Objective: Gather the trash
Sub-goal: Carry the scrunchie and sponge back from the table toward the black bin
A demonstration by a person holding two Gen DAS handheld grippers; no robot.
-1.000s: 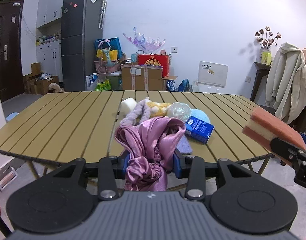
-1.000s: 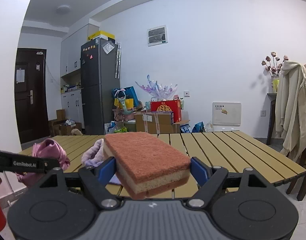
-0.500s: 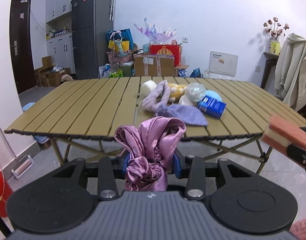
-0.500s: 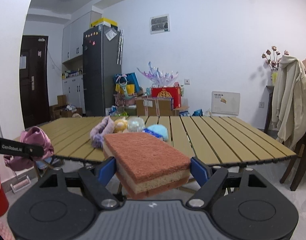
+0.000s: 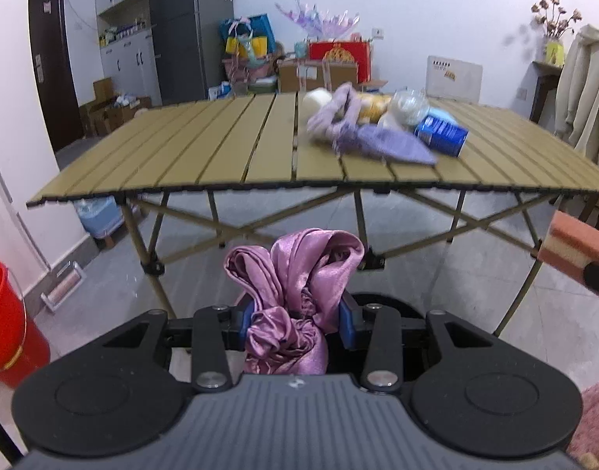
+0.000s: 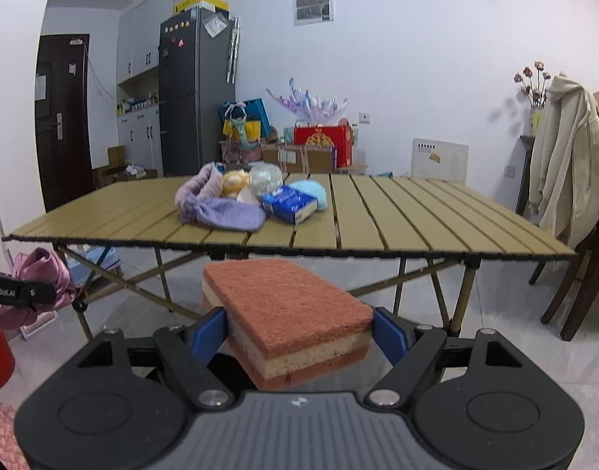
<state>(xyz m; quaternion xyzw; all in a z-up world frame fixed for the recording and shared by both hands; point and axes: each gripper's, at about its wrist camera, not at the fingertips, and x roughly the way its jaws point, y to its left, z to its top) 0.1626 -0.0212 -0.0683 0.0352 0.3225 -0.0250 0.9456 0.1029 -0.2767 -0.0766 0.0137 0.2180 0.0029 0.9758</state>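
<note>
My left gripper [image 5: 295, 315] is shut on a crumpled pink satin cloth [image 5: 299, 274], held in the air in front of the folding table [image 5: 229, 156]. My right gripper [image 6: 299, 331] is shut on a pink-and-cream layered sponge [image 6: 287, 305], also off the table; that sponge [image 5: 573, 243] shows at the right edge of the left wrist view. The pink cloth [image 6: 41, 274] appears at the left of the right wrist view. On the table lie a purple knitted headband [image 6: 217, 203], a blue packet [image 6: 289, 201], a clear ball [image 6: 265, 178], a yellow plush [image 6: 233, 182] and a light blue item [image 6: 311, 190].
A red bucket [image 5: 6, 313] stands on the floor at the left, near the wall. A blue bin [image 5: 98, 213] sits under the table's left end. A chair with a cream jacket [image 6: 569, 164] stands right of the table. Grey floor tiles [image 5: 409, 231] lie below both grippers.
Both grippers have pulled back from the table and sunk below its edge, each still holding its item. The table's legs, the floor and the red bucket have come into view.
</note>
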